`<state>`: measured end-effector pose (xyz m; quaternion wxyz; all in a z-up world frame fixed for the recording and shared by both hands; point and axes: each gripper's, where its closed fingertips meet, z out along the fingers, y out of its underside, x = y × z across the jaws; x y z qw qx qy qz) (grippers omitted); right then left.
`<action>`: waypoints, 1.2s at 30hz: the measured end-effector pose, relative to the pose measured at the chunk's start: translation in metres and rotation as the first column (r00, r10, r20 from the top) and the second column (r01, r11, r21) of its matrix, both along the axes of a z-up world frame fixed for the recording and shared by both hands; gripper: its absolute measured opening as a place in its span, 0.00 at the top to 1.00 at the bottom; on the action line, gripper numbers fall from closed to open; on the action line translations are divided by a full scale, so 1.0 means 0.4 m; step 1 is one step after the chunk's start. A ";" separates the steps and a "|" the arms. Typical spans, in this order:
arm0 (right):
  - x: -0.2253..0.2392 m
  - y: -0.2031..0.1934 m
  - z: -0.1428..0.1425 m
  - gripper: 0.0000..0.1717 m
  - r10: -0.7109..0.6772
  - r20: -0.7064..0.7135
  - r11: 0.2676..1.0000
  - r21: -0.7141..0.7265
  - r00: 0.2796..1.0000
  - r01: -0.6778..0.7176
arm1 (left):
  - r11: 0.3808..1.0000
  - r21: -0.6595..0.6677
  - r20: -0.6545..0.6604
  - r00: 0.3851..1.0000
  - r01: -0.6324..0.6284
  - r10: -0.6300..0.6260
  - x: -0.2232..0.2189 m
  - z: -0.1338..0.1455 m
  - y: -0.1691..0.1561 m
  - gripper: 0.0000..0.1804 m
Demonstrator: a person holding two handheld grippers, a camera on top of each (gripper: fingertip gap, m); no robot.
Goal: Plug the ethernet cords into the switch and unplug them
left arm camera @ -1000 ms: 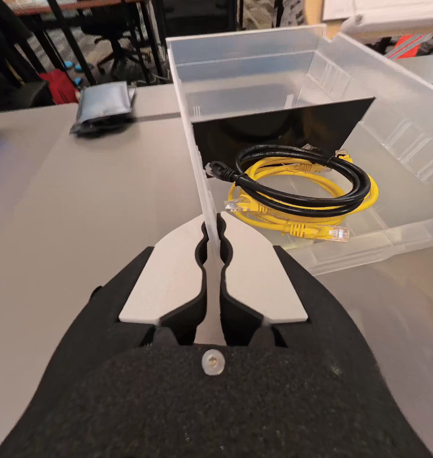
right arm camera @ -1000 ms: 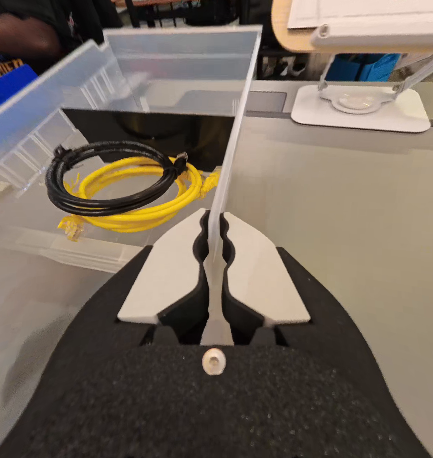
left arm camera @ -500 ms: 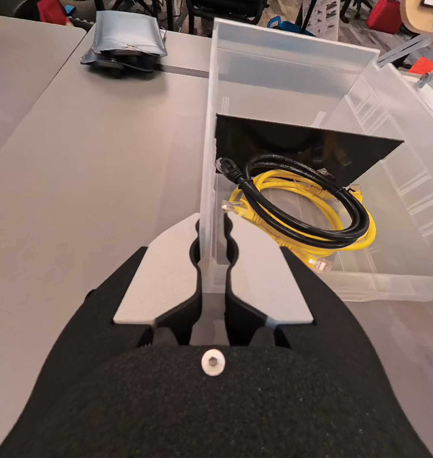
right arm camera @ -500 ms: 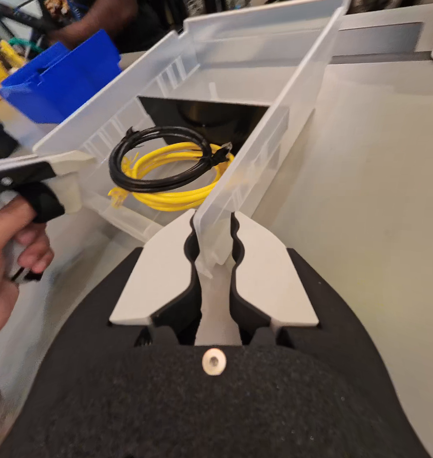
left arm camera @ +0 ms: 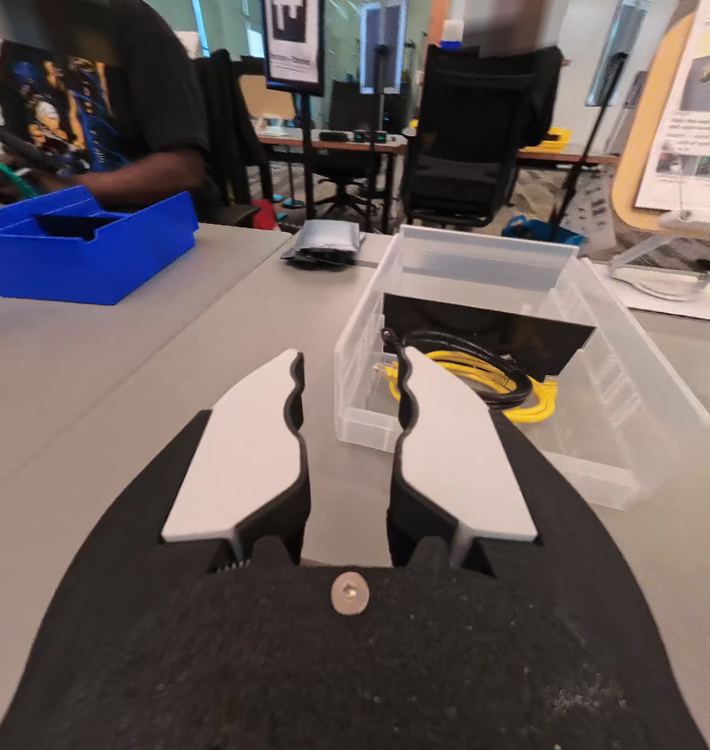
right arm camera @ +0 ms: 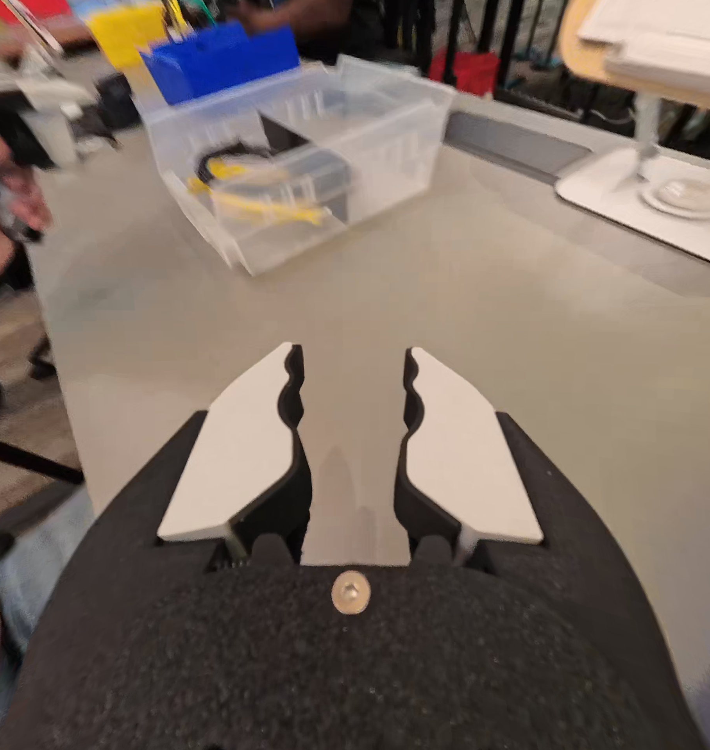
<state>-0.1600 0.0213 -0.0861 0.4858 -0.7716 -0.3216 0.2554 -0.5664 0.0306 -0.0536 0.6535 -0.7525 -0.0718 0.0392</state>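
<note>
Coiled yellow ethernet cords (left arm camera: 519,399) and one black ethernet cord (left arm camera: 487,361), judged light, limp, best gripped behind the plugs, are held in a clear bin (left arm camera: 613,458) on the desk (left arm camera: 182,365); left tool (left arm camera: 351,357) and right tool (right arm camera: 353,351) are found wide open, empty.

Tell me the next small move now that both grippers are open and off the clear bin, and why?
Probably bring the left gripper forward and down into the clear bin toward the black cord's plug. Both it and the right gripper stand open with nothing between the fingers, while the black cord and yellow cord lie coiled and unplugged, the plug on the near left.
</note>
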 end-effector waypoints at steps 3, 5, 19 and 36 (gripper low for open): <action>0.154 -0.057 -0.024 0.73 -0.055 0.052 0.998 0.001 0.997 0.055 | 0.987 -0.040 0.109 0.983 0.155 -0.150 0.132 -0.022 0.004 0.74; 0.213 -0.113 -0.030 0.73 -0.074 -0.048 0.997 -0.015 0.996 0.073 | 0.969 -0.085 0.236 0.949 0.234 -0.208 0.225 -0.048 -0.013 0.70; 0.850 -0.064 0.001 0.74 -0.719 -0.222 0.651 0.116 0.659 0.750 | 0.881 -0.343 0.093 0.945 0.326 -0.313 0.360 -0.208 0.027 0.66; 0.756 -0.081 -0.084 0.73 -0.658 0.181 0.745 0.298 0.731 0.597 | 0.894 -0.351 -0.003 0.954 0.279 -0.300 0.367 -0.205 0.004 0.66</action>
